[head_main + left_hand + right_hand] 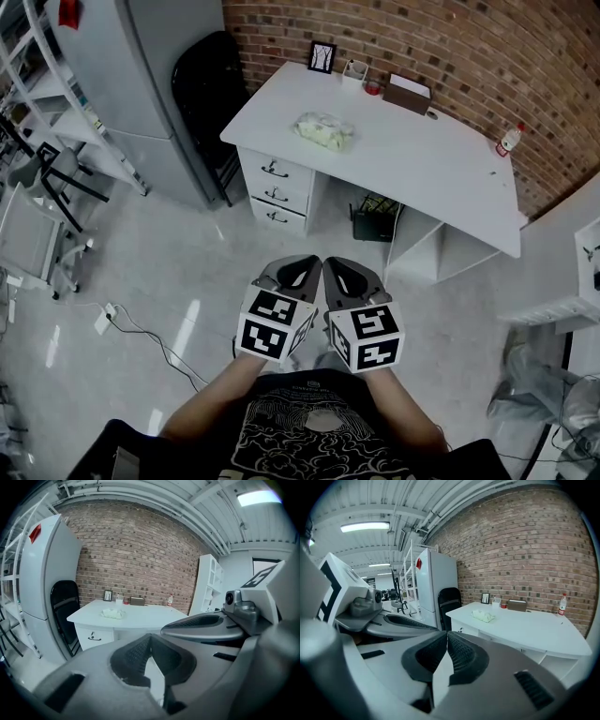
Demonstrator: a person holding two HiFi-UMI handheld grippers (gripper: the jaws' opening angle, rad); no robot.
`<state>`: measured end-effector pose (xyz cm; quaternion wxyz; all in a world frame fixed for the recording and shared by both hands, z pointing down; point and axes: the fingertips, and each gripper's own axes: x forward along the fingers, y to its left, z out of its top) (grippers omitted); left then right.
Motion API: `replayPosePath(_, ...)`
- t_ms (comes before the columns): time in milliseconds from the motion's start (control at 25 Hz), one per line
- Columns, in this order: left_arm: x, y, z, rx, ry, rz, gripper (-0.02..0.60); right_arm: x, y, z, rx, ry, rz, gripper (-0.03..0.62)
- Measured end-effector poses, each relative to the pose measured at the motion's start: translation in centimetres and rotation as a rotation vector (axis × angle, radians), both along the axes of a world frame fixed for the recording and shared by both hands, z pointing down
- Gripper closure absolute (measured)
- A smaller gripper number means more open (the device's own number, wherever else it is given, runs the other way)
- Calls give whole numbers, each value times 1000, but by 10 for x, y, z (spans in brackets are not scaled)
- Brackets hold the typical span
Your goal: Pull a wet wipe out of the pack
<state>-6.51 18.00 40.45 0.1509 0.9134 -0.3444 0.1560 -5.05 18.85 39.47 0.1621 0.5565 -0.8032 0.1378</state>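
The wet wipe pack [325, 130], pale and crinkled, lies on the left half of the white desk [441, 178], far ahead of both grippers. The pack [113, 613] shows small in the left gripper view, and the pack [483, 616] also shows in the right gripper view. My left gripper [302, 272] and right gripper [342, 274] are held side by side close to my body, over the floor. Both have their jaws closed tip to tip with nothing between them.
The desk has drawers [275, 194] at its left and an open shelf under its right. On its back edge stand a picture frame [322, 56], a cup [354, 70], a brown box [407, 94] and a small bottle [509, 140]. A black chair [208, 75] and grey cabinet [131, 66] stand left.
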Motion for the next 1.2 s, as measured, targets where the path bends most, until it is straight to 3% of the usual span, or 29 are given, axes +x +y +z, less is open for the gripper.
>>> replayPosePath(360, 27, -38, 1, 44, 1, 10, 566, 29, -41, 7, 11, -32, -15, 574)
replayPosePath(760, 88, -100, 1, 31, 9, 5, 520, 93, -100, 18, -16, -44, -38, 574)
replayPosePath(1200, 149, -147, -1, 33, -17, 17, 520, 151, -152, 23, -36, -58, -72, 574)
